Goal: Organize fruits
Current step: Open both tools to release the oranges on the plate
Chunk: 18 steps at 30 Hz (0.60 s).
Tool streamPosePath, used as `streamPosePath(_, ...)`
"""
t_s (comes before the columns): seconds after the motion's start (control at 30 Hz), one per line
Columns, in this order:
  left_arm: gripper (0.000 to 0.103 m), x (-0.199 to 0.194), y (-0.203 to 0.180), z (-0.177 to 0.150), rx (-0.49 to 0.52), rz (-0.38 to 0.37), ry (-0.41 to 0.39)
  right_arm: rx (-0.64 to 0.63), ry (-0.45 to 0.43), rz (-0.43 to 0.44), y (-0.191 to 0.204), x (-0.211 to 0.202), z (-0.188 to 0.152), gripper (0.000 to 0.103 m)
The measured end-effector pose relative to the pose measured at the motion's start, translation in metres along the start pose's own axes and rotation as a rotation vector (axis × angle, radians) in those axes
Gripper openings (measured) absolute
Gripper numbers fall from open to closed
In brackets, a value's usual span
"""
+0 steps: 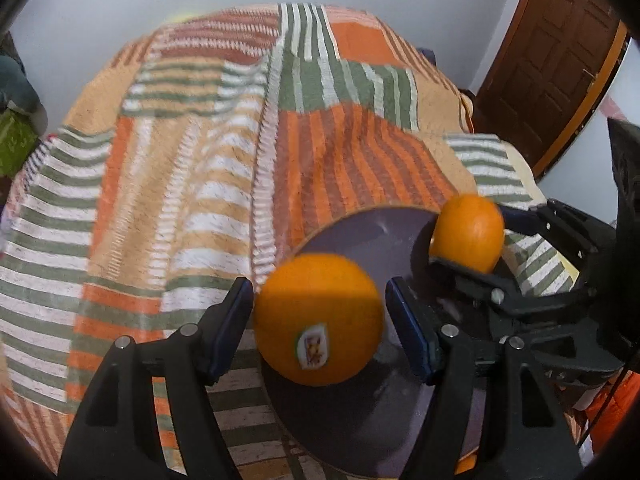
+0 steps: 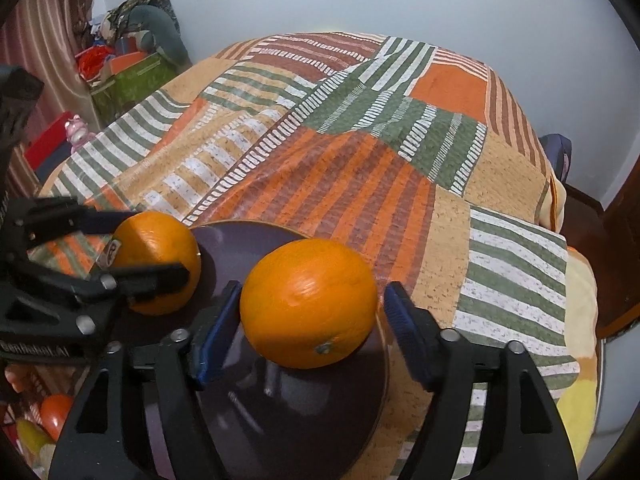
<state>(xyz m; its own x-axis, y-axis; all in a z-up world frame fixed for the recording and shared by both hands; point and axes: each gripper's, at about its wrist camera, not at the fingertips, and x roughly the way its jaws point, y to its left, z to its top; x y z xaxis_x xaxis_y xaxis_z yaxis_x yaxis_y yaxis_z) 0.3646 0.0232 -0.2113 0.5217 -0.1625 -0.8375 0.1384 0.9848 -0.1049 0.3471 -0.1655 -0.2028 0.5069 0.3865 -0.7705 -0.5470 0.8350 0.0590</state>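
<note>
Two oranges sit over a dark purple plate (image 1: 360, 236) on a striped bedspread. The orange with a sticker (image 1: 318, 320) lies between the fingers of my left gripper (image 1: 319, 326); a gap shows at each pad, so the jaws stand open around it. It also shows in the right wrist view (image 2: 156, 262). The second orange (image 2: 308, 302) lies between the fingers of my right gripper (image 2: 308, 332), touching the left pad, with a gap at the right pad. In the left wrist view this orange (image 1: 468, 236) sits at the plate's (image 2: 280, 400) right edge.
The patchwork bedspread (image 2: 360, 140) covers the whole bed. A green box with clutter (image 2: 128, 80) stands at the far left by the curtain. A brown door (image 1: 552, 60) is at the right. Orange and yellow items (image 2: 44, 424) lie low at left.
</note>
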Motion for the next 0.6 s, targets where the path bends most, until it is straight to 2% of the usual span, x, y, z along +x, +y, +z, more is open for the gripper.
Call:
streamPosePath(0.1, 0.075, -0.019, 0.002, 0.003, -0.005, 0.005, -0.044, -0.010, -0.020, -0.002, 0.002, -0.010, 0.000, 0.074)
streamPosePath(0.23, 0.075, -0.042, 0.002, 0.000, -0.004, 0.019, -0.076, -0.015, -0.056, -0.021, 0.005, -0.028, 0.001, 0.074)
streamPosePath(0.5, 0.078, -0.090, -0.001, -0.027, 0.000, 0.042, -0.113, 0.005, -0.100, -0.035, 0.014, -0.072, -0.011, 0.075)
streamPosePath(0.6, 0.082, -0.110, -0.003, -0.044, 0.005, 0.060, -0.127, 0.009, -0.121, -0.041, 0.020, -0.090, -0.020, 0.083)
